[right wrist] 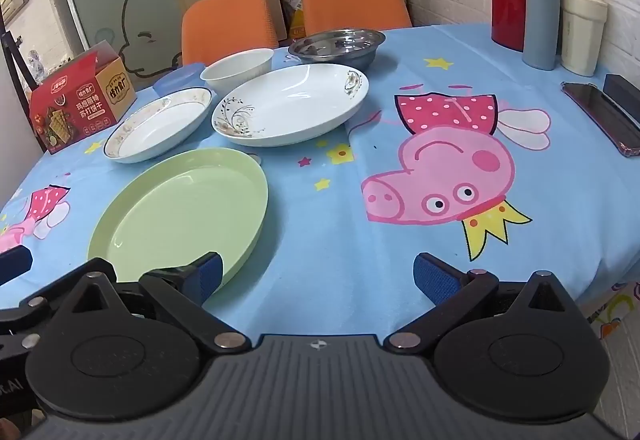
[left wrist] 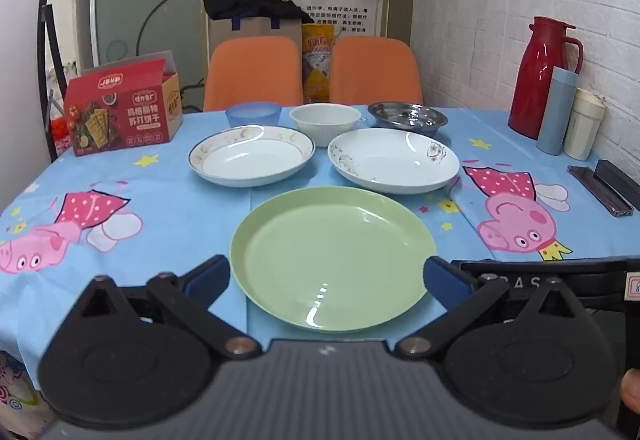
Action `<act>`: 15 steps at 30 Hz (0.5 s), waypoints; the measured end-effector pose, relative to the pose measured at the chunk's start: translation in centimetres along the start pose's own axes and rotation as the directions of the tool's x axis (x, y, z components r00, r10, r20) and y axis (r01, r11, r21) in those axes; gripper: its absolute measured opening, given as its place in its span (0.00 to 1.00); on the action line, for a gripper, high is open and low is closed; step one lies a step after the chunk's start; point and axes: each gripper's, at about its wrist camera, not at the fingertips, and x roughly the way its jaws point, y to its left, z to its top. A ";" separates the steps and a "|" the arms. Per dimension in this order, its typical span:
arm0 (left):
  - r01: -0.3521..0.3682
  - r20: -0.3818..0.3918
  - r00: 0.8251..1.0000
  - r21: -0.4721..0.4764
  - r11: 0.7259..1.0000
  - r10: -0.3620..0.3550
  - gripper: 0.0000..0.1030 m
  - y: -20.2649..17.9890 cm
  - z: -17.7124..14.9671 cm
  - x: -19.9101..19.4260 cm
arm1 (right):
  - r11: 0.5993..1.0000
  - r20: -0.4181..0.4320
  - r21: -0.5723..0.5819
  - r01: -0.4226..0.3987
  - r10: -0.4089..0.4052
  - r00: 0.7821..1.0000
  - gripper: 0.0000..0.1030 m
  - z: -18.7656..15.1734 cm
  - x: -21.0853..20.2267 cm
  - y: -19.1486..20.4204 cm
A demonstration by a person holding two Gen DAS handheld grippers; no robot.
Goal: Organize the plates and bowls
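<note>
Hovering over the near edge of the table, the left gripper (left wrist: 326,278) has its jaws spread wide with nothing clamped; the green plate (left wrist: 334,258) lies on the cloth between and beyond its blue pads. The right gripper (right wrist: 318,278) is likewise wide and empty, above bare blue tablecloth (right wrist: 340,224) just right of that same plate, whose near rim passes behind its left finger (contact cannot be told).

Farther out, two white plates sit side by side: the gold-rimmed plate (left wrist: 251,155) on the left and the flower-patterned plate (left wrist: 394,159) on the right, both just beyond the green one and apart from it. Behind them stands a row of three bowls: a blue plastic bowl (left wrist: 253,113) at far left, a white bowl (left wrist: 325,121) in the middle, and a steel bowl (left wrist: 407,117) at far right. The white bowl stands close behind the gap between the two white plates.

A red cracker box (left wrist: 122,107) stands at the far left of the table. Along the right wall are a red thermos jug (left wrist: 546,75), a blue tumbler (left wrist: 557,109) and a cream cup (left wrist: 585,123), with a phone (left wrist: 600,189) lying nearer. Two orange chairs (left wrist: 253,73) stand beyond the table's far edge.
</note>
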 end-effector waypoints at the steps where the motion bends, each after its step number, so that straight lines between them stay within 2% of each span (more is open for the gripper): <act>1: 0.000 0.004 1.000 0.002 1.000 0.000 1.00 0.0 0.0 0.0 | 1.000 0.001 0.000 -0.001 0.001 1.000 1.00 0.0 0.0 0.0; 15: 0.006 -0.004 1.000 -0.012 1.000 -0.006 1.00 0.0 0.1 0.0 | 1.000 -0.003 0.003 -0.004 0.004 1.000 1.00 -0.1 0.0 0.4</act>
